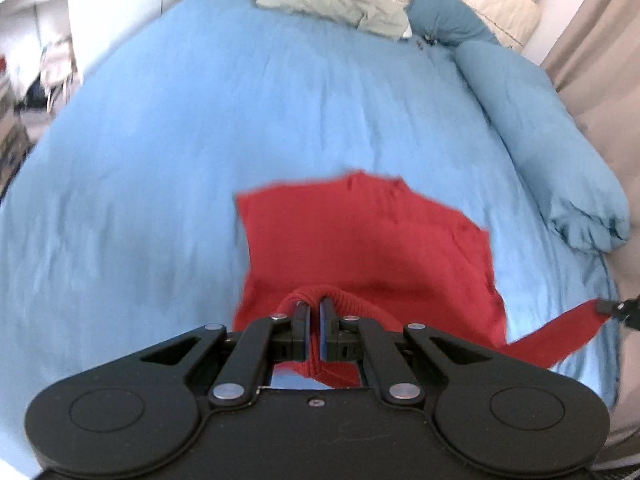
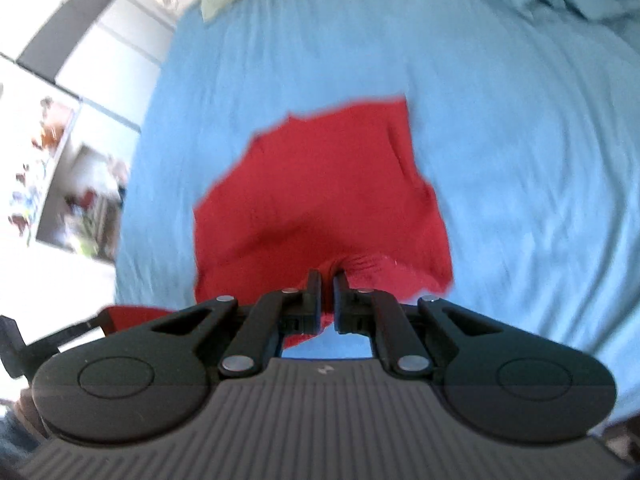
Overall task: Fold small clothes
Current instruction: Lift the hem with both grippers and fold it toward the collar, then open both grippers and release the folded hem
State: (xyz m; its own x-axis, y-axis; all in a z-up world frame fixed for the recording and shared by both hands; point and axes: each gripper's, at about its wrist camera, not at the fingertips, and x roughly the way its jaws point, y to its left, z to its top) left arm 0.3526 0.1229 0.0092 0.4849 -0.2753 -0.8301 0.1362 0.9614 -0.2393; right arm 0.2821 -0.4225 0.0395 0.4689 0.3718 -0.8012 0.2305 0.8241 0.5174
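A small red knit garment [image 1: 360, 240] lies on the blue bedspread [image 1: 180, 140], its near edge lifted. My left gripper [image 1: 314, 304] is shut on the garment's ribbed near edge, which bunches between the jaws. My right gripper [image 2: 327, 276] is shut on another part of the near edge of the same red garment [image 2: 320, 184]. In the left wrist view the right gripper [image 1: 616, 308] shows at the far right, pulling a strip of red fabric taut. In the right wrist view the left gripper [image 2: 16, 344] shows at the far left edge.
A rolled blue duvet [image 1: 540, 128] lies along the bed's right side. A pale green folded cloth [image 1: 332, 4] and patterned pillows sit at the head of the bed. White furniture with clutter [image 2: 60, 168] stands left of the bed.
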